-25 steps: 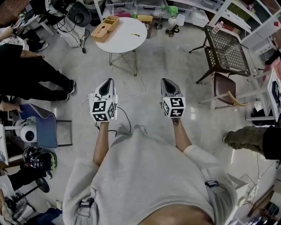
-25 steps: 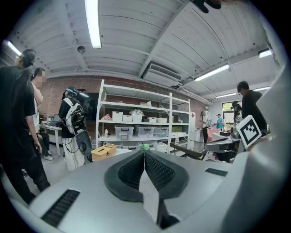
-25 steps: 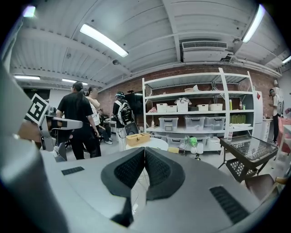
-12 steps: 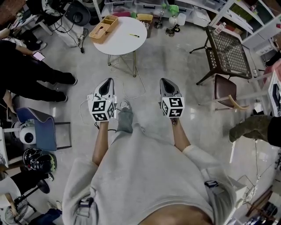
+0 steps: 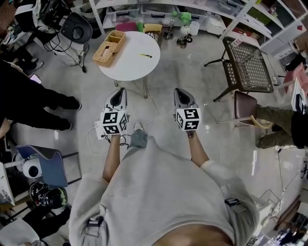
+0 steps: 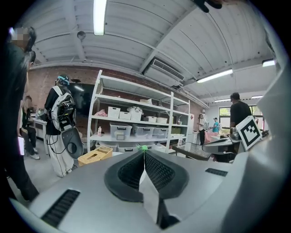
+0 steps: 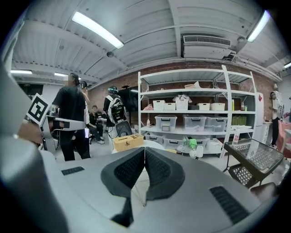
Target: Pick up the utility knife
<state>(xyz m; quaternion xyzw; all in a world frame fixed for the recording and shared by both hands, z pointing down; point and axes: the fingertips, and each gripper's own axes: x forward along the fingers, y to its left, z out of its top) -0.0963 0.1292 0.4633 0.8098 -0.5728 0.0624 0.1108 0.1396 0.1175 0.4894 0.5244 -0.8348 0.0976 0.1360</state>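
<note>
Two tools, the left gripper (image 5: 118,92) and the right gripper (image 5: 181,91), hovered short of the round white table (image 5: 130,67) in the head view; the yellow utility knife (image 5: 146,55) lay on it. The left gripper view showed jaws closed and empty. The right gripper view showed the same.

Utility knife (image 5: 146,55) on round table (image 5: 130,66), right of tray (image 5: 109,47); shelving (image 5: 159,8) behind; mesh table (image 5: 248,60) far right.

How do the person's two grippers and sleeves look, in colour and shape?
Both the left gripper and the right gripper have grey tapered shells with black textured pads. Each carries a white cube with black square markers. The person wears a light grey sweatshirt, its sleeves ending near the elbows.
</note>
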